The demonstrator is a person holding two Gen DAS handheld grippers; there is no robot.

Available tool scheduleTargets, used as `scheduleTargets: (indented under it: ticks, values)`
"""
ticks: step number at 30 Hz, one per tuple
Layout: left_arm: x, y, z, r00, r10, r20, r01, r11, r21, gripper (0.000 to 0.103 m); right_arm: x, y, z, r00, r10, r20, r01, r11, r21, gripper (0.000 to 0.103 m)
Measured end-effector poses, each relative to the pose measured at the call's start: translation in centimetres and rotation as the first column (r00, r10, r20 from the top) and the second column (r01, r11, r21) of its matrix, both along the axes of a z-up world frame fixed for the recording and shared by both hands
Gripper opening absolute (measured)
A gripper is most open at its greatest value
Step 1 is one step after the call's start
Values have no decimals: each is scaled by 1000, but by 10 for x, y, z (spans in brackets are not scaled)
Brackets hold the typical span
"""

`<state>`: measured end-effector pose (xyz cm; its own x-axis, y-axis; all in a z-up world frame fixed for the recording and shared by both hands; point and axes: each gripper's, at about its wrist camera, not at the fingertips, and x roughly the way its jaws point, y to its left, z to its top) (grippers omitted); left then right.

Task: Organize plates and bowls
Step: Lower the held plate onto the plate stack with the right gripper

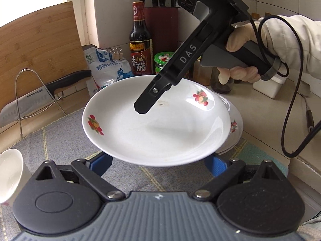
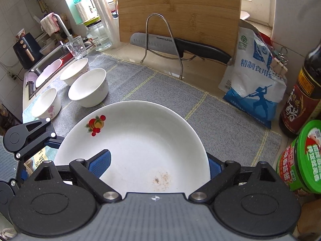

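Plate (image 2: 140,140): white, fruit print, a few brown specks inside. It sits between both grippers, over the grey mat (image 2: 140,84) on the worktop.

Right gripper (image 2: 156,164): fingers spread wide. The left finger (image 2: 100,162) lies over the plate's inside and the right one is behind its rim. I can't tell if either touches it. Nothing is clamped.

Left gripper (image 1: 160,163): fingers also wide apart. Both blue pads (image 1: 102,162) are tucked under the plate's near rim, tips hidden. No squeeze is visible.

In the left view the plate overlaps a stack (image 1: 233,128) of like plates on its far right side. Whether it rests on the stack is unclear.

Counts:
- Plates: one at the fingers, plus the stack, whose number is unclear.
- Bowls: three on the mat, to the plate's left in the right view (image 2: 88,90), (image 2: 75,70), (image 2: 46,102).
- Knife (image 2: 180,44): one, across a wire rack, with the board (image 2: 180,10) behind it.
- Bottle (image 1: 140,40): one.
- Green-lid jar (image 2: 307,156): one.
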<state>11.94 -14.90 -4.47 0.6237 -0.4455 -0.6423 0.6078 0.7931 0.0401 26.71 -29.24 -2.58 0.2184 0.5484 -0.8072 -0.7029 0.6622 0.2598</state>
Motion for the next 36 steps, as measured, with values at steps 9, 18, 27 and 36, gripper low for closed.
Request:
scheduleTargets:
  ticks: [9, 18, 27, 36]
  values:
    - [2, -22, -9, 996, -83, -40, 83, 997, -4, 98, -14, -35, -10, 996, -89, -22, 89, 996, -6, 98]
    - [3, -30, -13, 992, -108, -63, 108, 994, -5, 98, -17, -49, -17, 992, -126, -32, 126, 992, -5, 99]
    - [6, -34, -15, 990, -120, -77, 120, 993, -3, 98, -16, -57, -26, 988, -147, -50, 148, 989, 1, 99]
    - [12, -36, -16, 988, -129, -89, 128, 992, -13, 98, -15, -63, -31, 986, -157, -57, 157, 988, -3, 99]
